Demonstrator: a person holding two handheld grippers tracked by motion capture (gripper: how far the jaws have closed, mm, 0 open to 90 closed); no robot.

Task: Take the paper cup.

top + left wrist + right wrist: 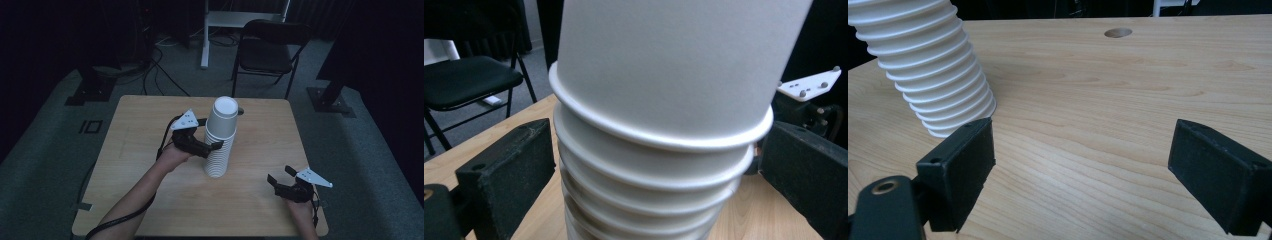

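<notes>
So the left gripper (216, 145) is up against the tall stack of white paper cups (220, 140), jaws wide apart and straddling it a bit below the top cup (674, 65); in the left gripper view there's a sliver of gap on each side, so I'd say it's around the stack but not squeezing anything yet. The stack sits roughly mid-table, slightly toward 12 o'clock, upside down with rims pointing down. Biggest worry: it's tall and skinny, and in the high view it already looks a touch tilted, so if the jaws close off-centre or shove sideways the whole column could tip toward 3 o'clock. Also, pinching below the top cup means several cups could come up together instead of one, and thin paper crushes easily if squeezed hard. The right gripper (280, 181) rests down at about 4 o'clock from the stack, well apart, jaws spread wide with nothing between them, so it isn't steadying the base. Room-wise, the wooden table (140, 150) has plenty of bare surface on all sides. There's a round cable hole (1118, 33) at 12 o'clock just behind the stack, worth avoiding when setting a cup down, and a black folding chair (267, 47) past the far edge.
</notes>
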